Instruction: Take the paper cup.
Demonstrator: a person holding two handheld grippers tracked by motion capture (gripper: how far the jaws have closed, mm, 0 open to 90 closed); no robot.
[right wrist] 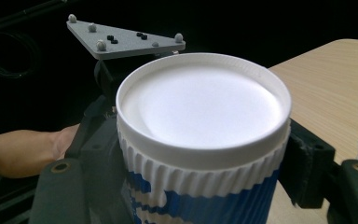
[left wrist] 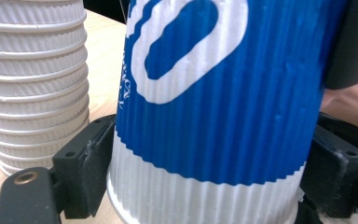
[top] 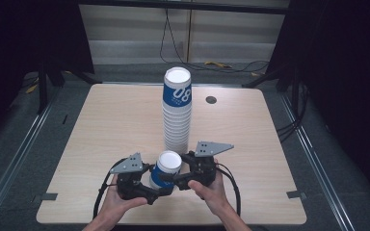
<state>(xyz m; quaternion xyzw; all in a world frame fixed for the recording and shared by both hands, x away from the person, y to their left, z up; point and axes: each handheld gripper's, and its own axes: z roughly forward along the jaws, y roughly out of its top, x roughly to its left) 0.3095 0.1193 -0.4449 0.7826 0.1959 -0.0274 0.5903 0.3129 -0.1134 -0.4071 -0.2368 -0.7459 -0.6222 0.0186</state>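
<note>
Here, at the table's [top: 101, 125] near edge just in front of the tall stack of cups [top: 177, 113], the left gripper [top: 158, 188] and right gripper [top: 172, 182] are both clamping an upturned blue-and-white paper cup [top: 166, 169], which is probably light, ribbed and crushable, best held low on its corrugated wall.

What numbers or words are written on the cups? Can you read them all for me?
"08": big white digits on the blue band of the top cup of the cup stack.
Tiny white print under that "08": too small to read.
Big white "0" shape on the single cup clamped by both tools: only part of the print shows in the left gripper view.
Small sideways print at its left edge: too blurred to read.
</note>
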